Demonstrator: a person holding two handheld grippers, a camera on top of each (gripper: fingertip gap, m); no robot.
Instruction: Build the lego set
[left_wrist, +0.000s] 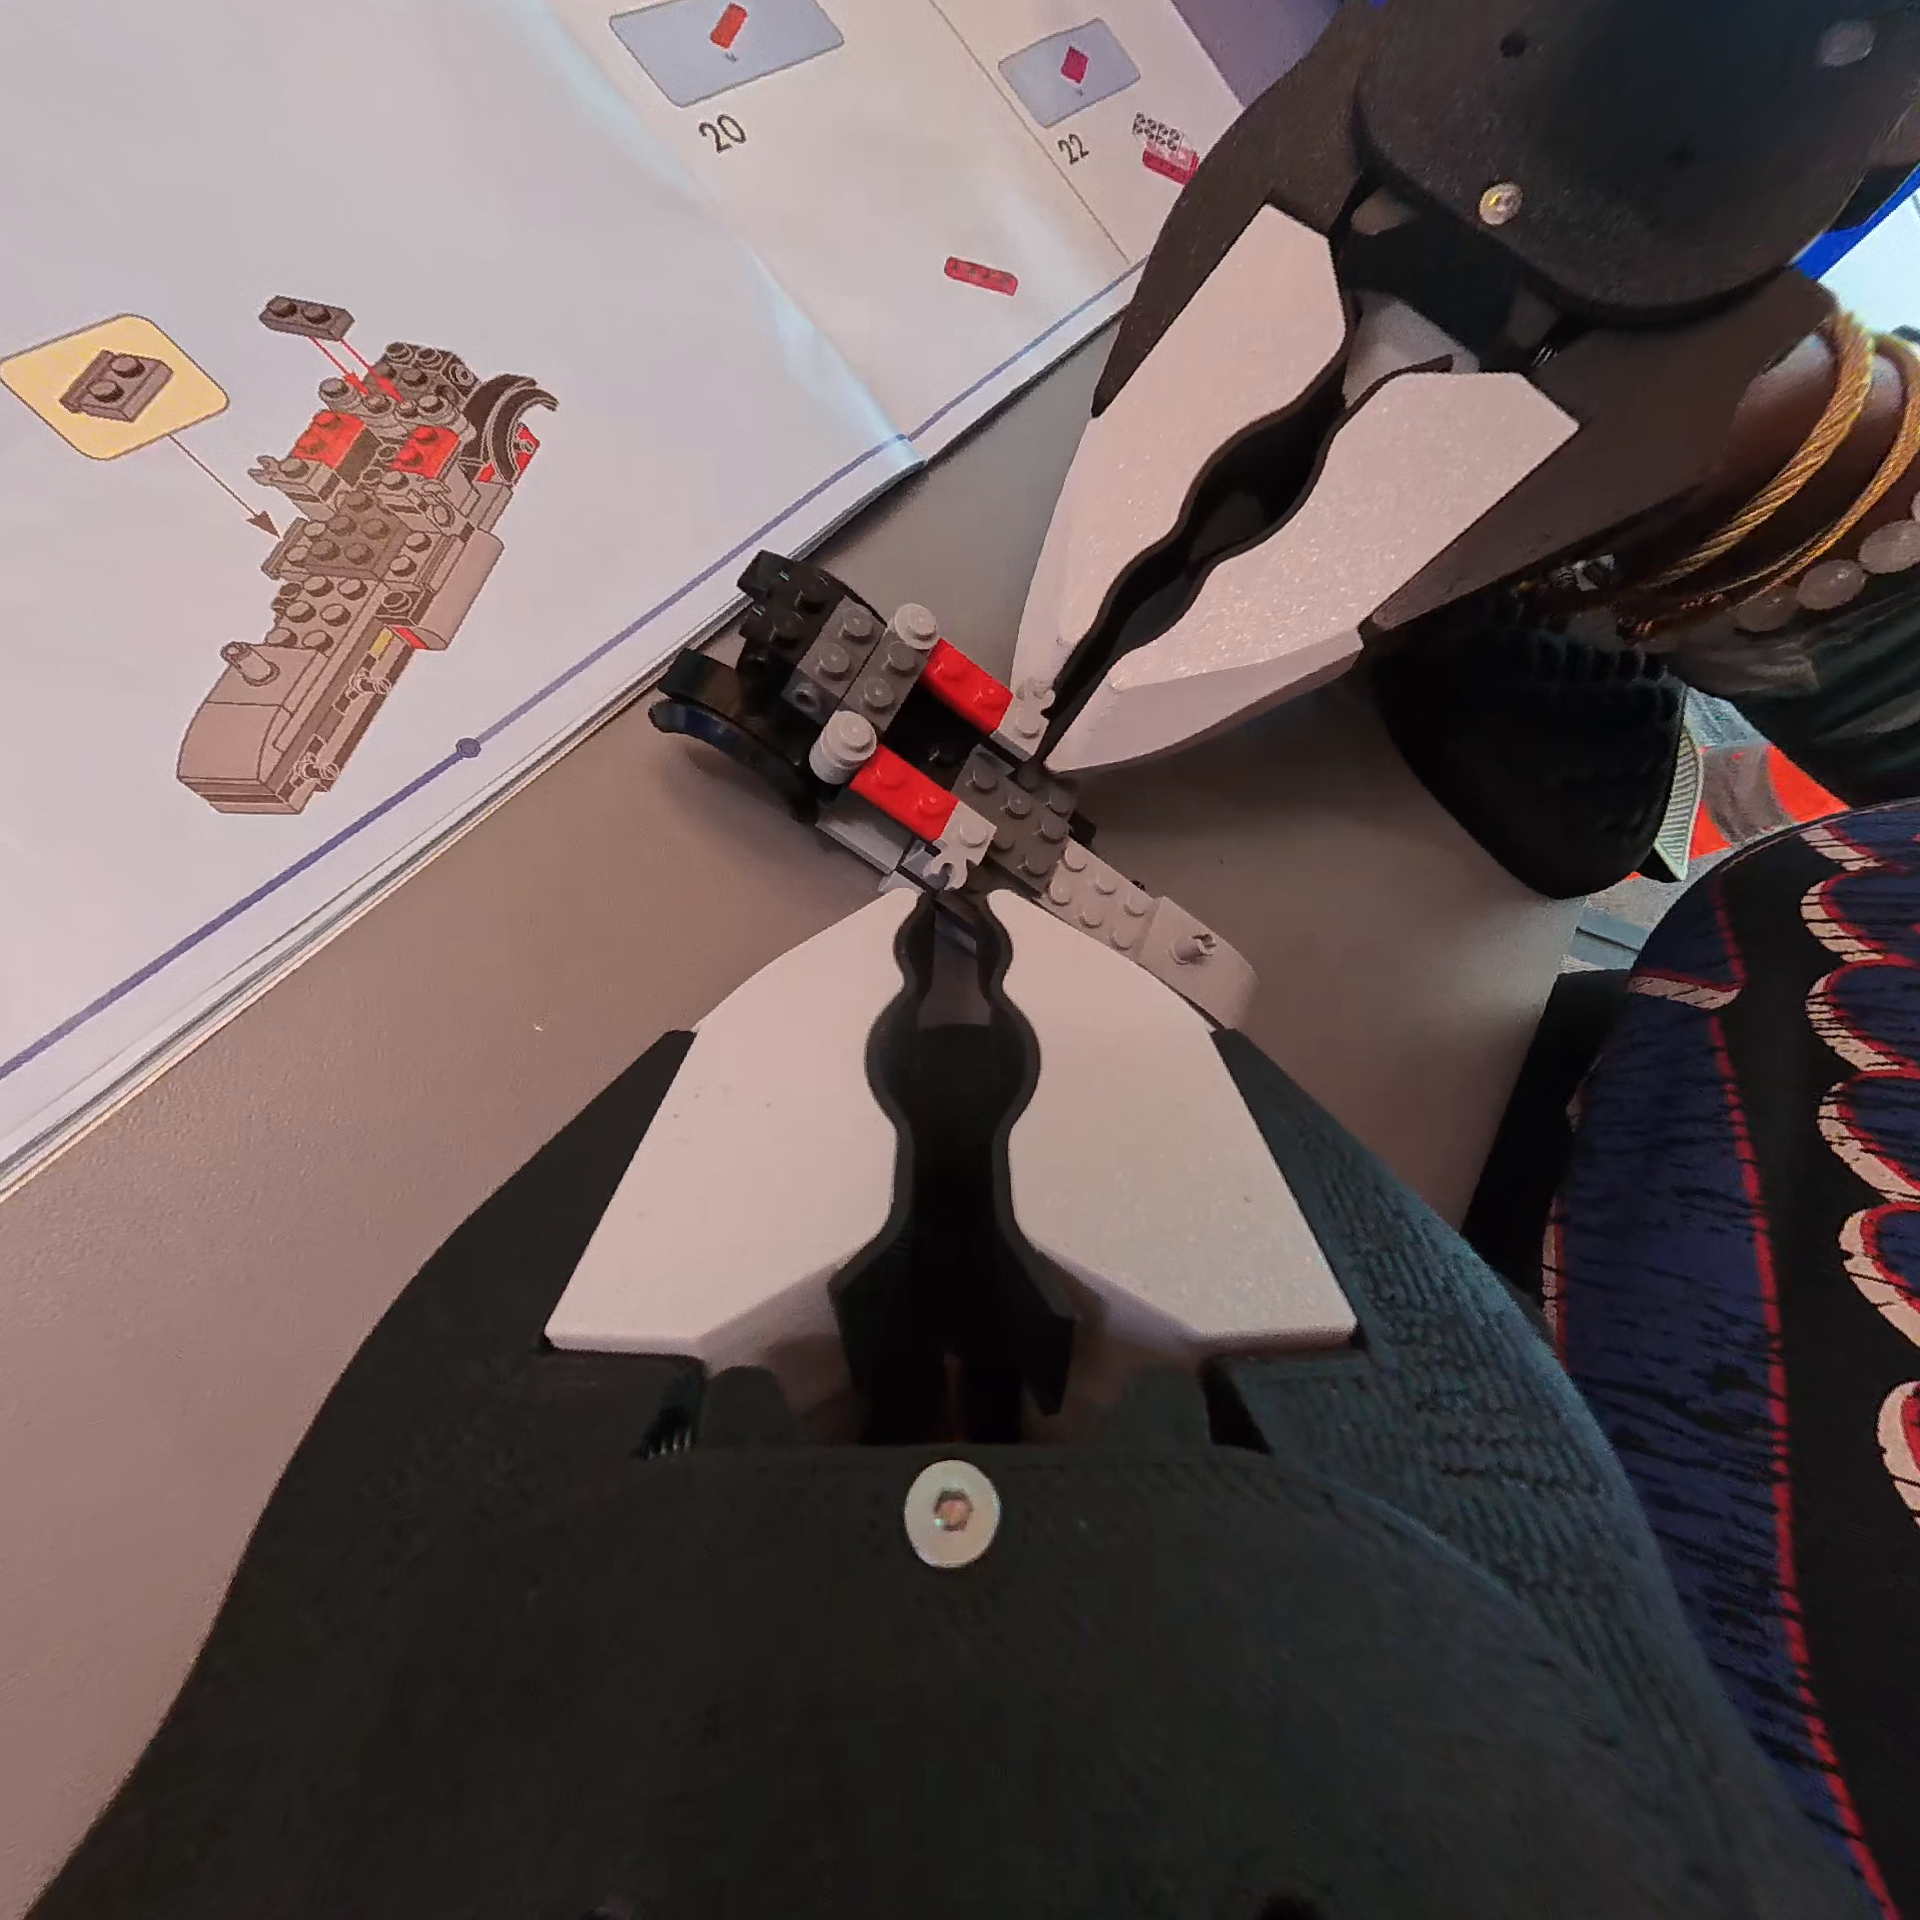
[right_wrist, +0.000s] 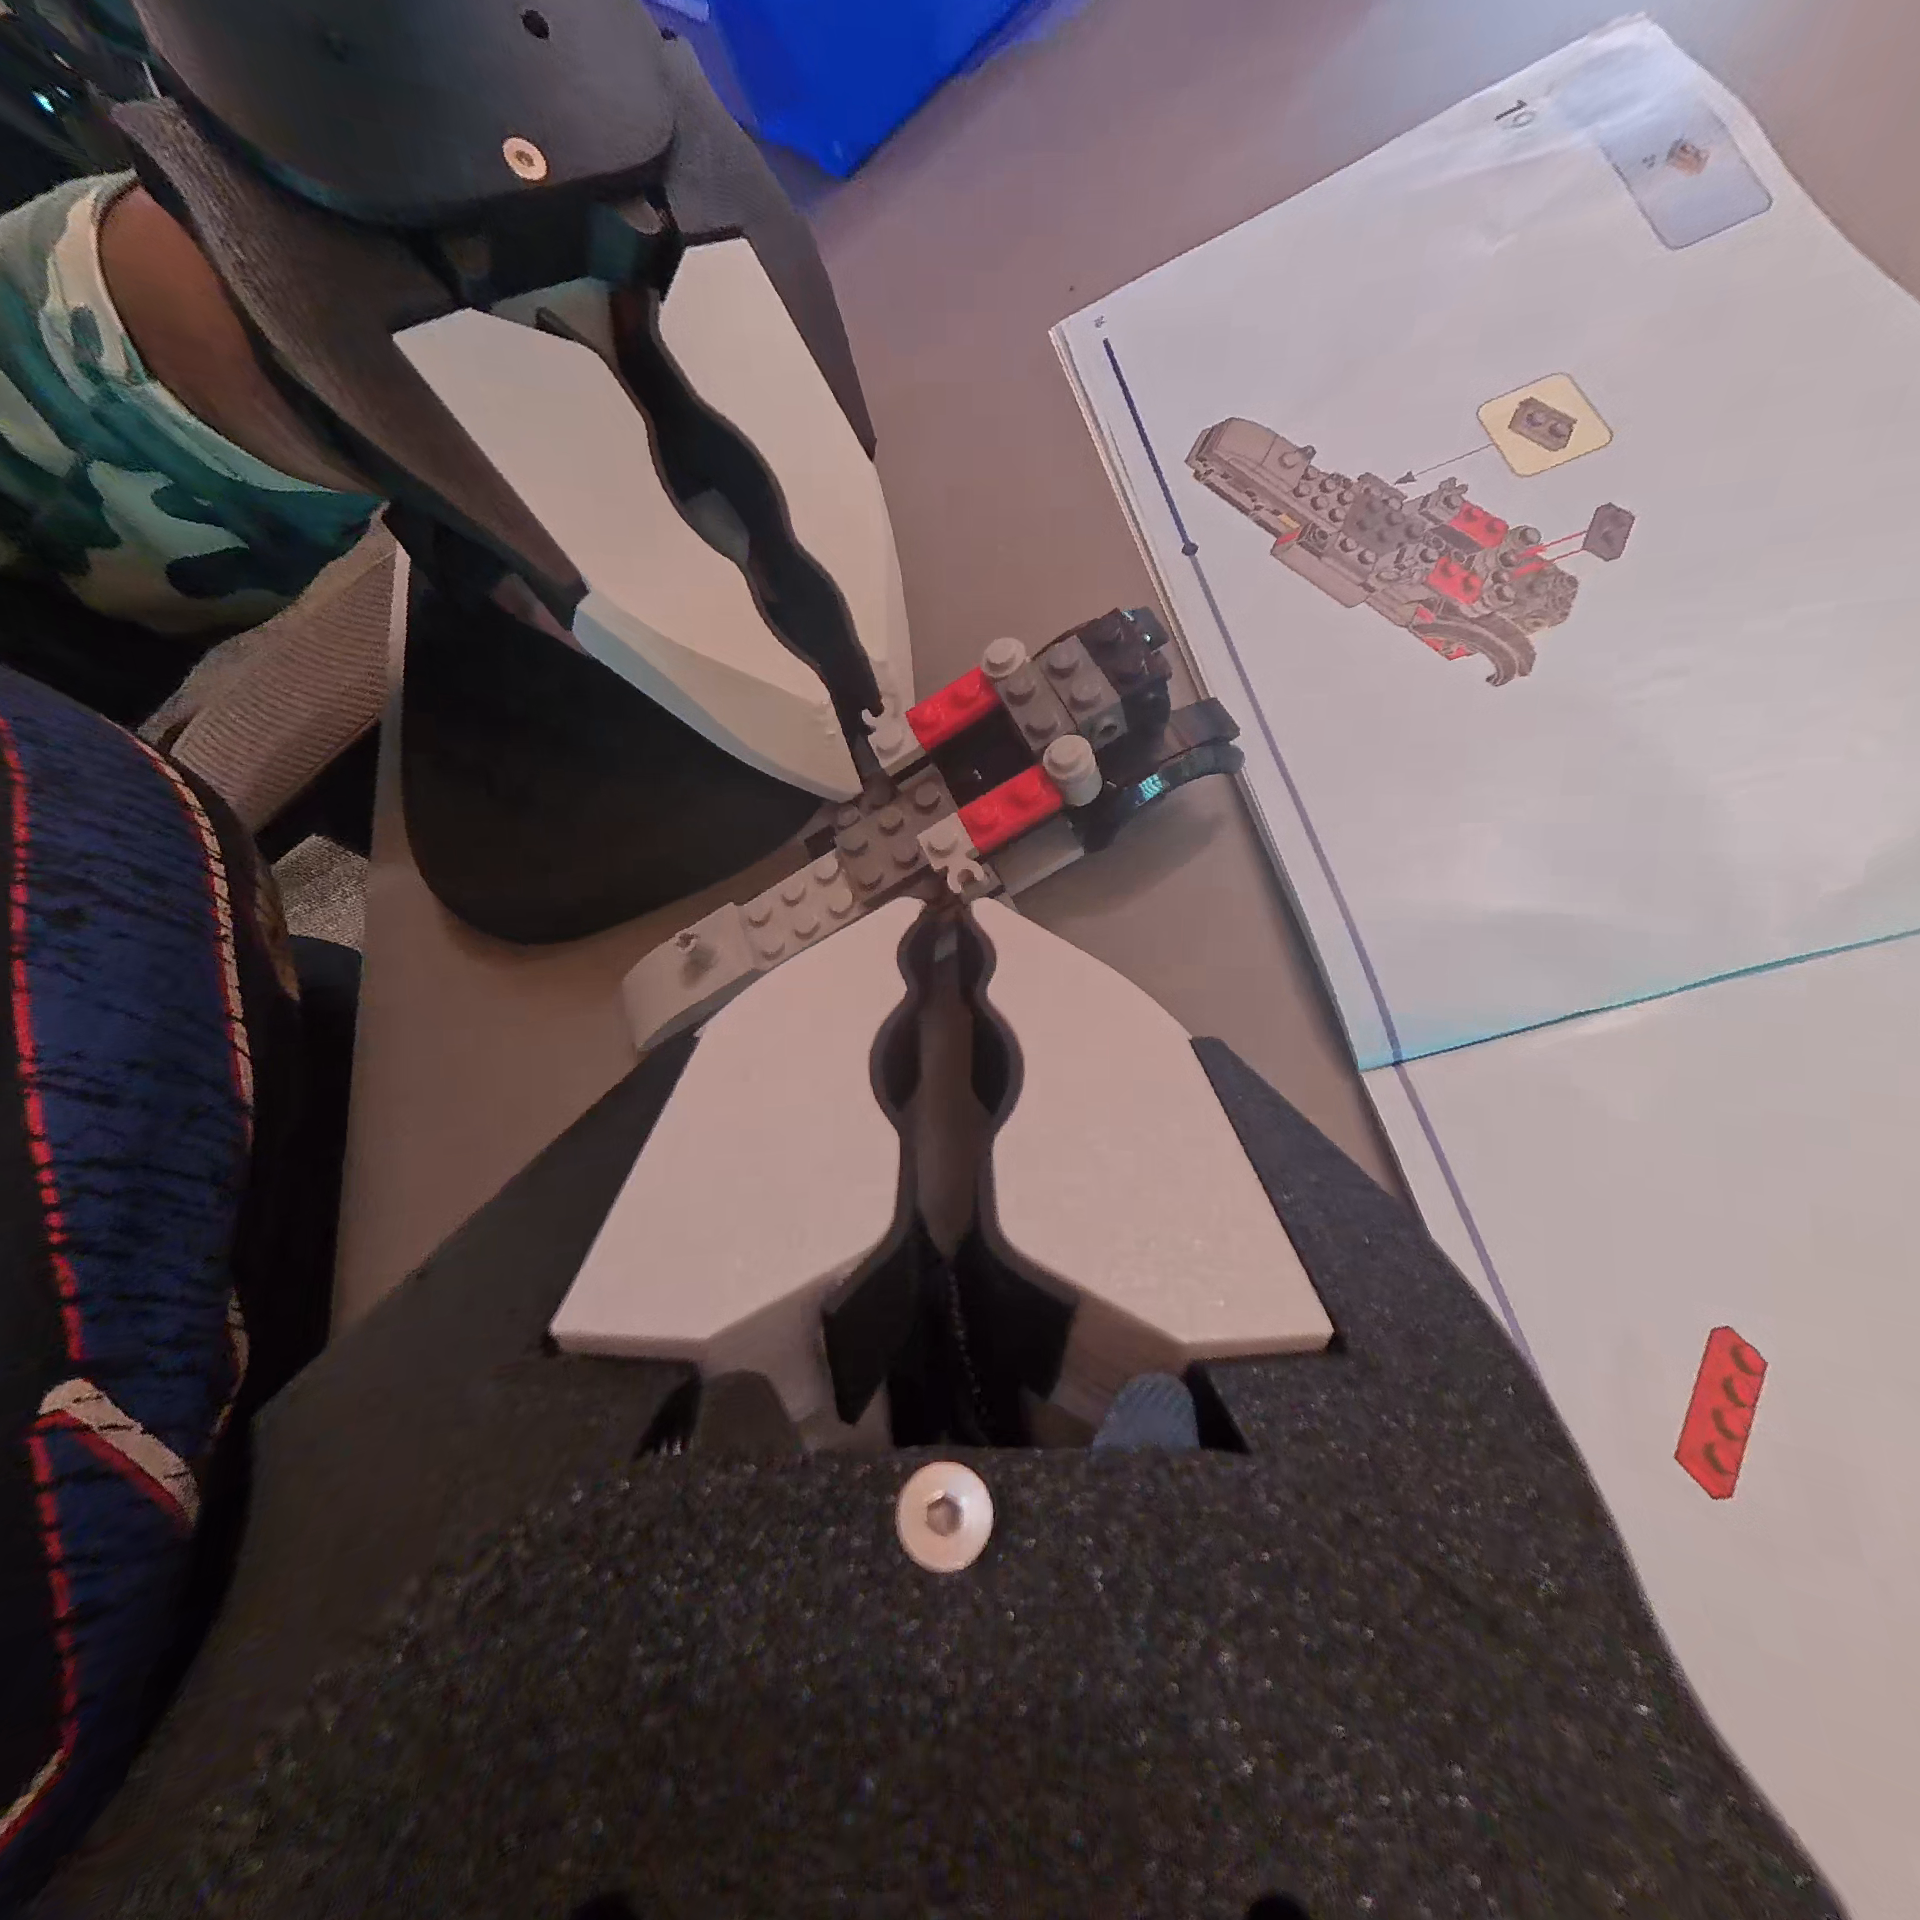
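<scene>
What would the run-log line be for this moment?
left hand-held gripper: shut on lego model | right hand-held gripper: shut on model's opposite side | model: on table beside instruction booklet

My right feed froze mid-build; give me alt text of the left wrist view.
Both white-fingered grippers, left and right, pinch opposite sides of a grey, black and red brick model on the grey table, beside the open instruction booklet.

Looks like an office or hobby desk setup — plain grey table (left_wrist: 312, 1195), open booklet (left_wrist: 416, 208), blue bin (right_wrist: 852, 73) behind — hard to say more.
</scene>
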